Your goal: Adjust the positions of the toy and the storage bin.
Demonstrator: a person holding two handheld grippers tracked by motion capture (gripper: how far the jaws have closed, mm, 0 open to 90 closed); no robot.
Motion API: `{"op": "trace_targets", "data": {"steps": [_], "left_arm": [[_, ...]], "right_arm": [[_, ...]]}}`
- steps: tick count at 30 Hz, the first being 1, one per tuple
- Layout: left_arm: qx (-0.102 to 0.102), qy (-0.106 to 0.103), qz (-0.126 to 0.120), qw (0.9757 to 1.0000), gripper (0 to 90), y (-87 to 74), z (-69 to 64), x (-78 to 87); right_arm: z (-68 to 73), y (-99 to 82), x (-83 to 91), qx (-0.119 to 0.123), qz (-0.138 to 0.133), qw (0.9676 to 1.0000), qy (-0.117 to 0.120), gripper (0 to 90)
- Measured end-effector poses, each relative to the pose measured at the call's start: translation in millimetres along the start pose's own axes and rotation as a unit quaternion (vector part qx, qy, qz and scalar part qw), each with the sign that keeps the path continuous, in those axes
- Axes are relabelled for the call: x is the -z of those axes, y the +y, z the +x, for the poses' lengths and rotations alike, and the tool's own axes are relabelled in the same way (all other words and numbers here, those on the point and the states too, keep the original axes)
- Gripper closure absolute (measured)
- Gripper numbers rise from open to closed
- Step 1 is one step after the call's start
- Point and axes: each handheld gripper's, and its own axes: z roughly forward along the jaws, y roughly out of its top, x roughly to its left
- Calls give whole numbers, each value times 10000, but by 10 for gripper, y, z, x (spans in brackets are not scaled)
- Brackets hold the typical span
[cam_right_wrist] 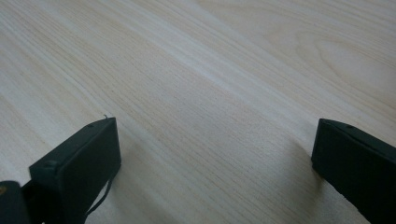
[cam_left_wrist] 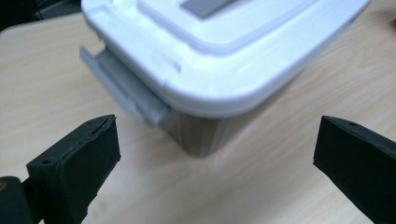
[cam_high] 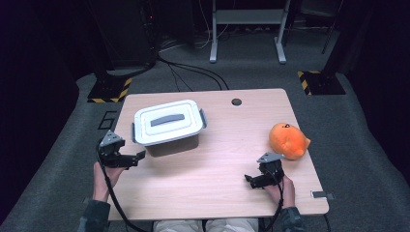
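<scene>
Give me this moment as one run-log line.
left gripper: open, facing box latch | right gripper: open, over bare table | lidded box: closed | orange plush: untouched

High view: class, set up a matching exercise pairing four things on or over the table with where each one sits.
Things:
1. storage box
2. plush toy
3. left gripper
4. right gripper

Places:
A. near the table's right edge
B. open, close by the box's left latch
C. left half of the table, lid on
D. open, low over bare wood, in front of the toy

Pairs: 1-C, 2-A, 3-B, 4-D
</scene>
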Motion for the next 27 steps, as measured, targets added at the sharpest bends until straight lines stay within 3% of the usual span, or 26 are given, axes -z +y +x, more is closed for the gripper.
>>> {"op": "trace_targets", "data": {"steps": [6,16,24,27], "left_arm": [[-268,-210,-31,9994,1,336,-34,-159],[-697,-514,288,9958,0,856,-45,-491],[-816,-533,594,9935,0,1050,-56,-786],[-806,-551,644,9931,72,1083,-63,-859]], "right_arm": [[-3,1,1,5,2,10000,7,9],[-1,1,2,-27,6,10000,10,13],[-1,1,3,-29,4,10000,7,14],[-2,1,3,-26,5,10000,10,16]]}}
